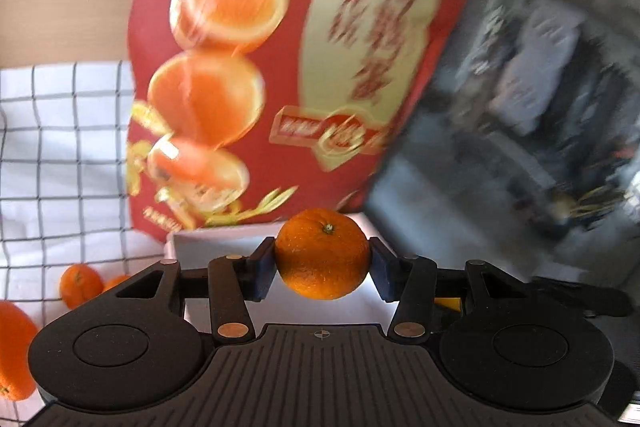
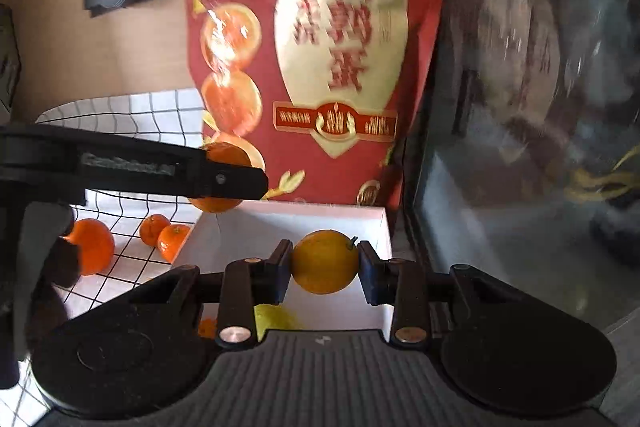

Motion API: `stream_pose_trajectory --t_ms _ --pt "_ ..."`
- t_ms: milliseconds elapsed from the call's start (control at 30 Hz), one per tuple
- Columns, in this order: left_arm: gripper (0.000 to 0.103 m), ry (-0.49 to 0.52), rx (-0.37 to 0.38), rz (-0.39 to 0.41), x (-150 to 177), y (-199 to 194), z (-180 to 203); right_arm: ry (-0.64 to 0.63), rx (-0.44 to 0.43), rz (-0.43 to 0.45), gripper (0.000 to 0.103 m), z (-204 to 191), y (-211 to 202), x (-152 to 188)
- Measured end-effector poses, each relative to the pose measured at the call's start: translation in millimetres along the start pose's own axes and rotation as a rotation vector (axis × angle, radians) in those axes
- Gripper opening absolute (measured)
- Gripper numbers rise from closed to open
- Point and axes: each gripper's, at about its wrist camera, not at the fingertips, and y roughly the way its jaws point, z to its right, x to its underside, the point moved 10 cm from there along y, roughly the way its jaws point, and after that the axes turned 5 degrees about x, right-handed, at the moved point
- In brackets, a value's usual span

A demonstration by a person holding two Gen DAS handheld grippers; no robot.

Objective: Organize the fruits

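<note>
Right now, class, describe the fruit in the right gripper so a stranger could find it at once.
Find the red bag; below it sits a white box. Over the box, the right gripper clamps a yellow fruit, paler than the orange ones around it.

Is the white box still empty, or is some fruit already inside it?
Not empty. In the right wrist view, the white box already holds a yellowish fruit near its front edge, partly hidden behind the right gripper.
</note>
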Motion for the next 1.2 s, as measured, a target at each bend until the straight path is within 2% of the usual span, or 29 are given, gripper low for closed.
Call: stream_pose_trajectory --t_ms 67,200,333,400,533,600,667,767,867,933,1000,1033,1100,1133,1200 --pt "0.053 0.018 -0.027 -0.015 8 8 -8 0.019 -0.008 -0.024 0.035 0 8 6" --pt "0.053 0.046 -0.036 0.012 18 10 -23 0.009 -0.01 -0.034 0.054 -2 14 20" --pt "0.053 0.015 -0.001 0.041 24 -5 -34 -0.015 0.014 -0.047 0.054 -4 15 28" --pt "0.053 0.039 -0.021 0.066 28 -28 -42 -0.012 0.011 -0.051 0.055 -4 11 32" --pt "0.053 0.067 -0.156 0.149 53 -99 -86 -0.07 0.019 -0.024 0.061 -12 -4 38" --pt "0.053 0.045 -0.207 0.21 69 -139 -115 -0.096 0.015 -0.014 0.064 -21 -10 39" --pt "0.052 -0.025 -0.265 0.272 86 -181 -152 -0.102 -0.014 -0.015 0.066 -34 -15 37" --pt "0.052 -0.22 -0.318 0.374 110 -248 -215 -0.115 -0.068 -0.025 0.067 -67 -19 34" --pt "0.052 -0.42 -0.366 0.539 130 -311 -269 -0.151 -0.145 -0.005 0.068 -116 -29 30" --pt "0.052 -0.498 -0.409 0.648 144 -341 -297 -0.19 -0.21 0.01 0.07 -156 -37 30" --pt "0.052 -0.527 -0.421 0.748 157 -359 -312 -0.228 -0.276 0.015 0.071 -197 -44 32" --pt "0.052 -0.544 -0.413 0.773 160 -364 -317 -0.251 -0.314 0.011 0.071 -221 -47 35" --pt "0.052 -0.563 -0.388 0.814 159 -373 -320 -0.29 -0.391 -0.017 0.074 -264 -49 41" --pt "0.052 -0.545 -0.399 0.833 157 -376 -320 -0.303 -0.436 -0.036 0.074 -288 -50 45" --pt "0.052 -0.516 -0.442 0.819 156 -372 -317 -0.302 -0.513 -0.07 0.074 -326 -51 51"
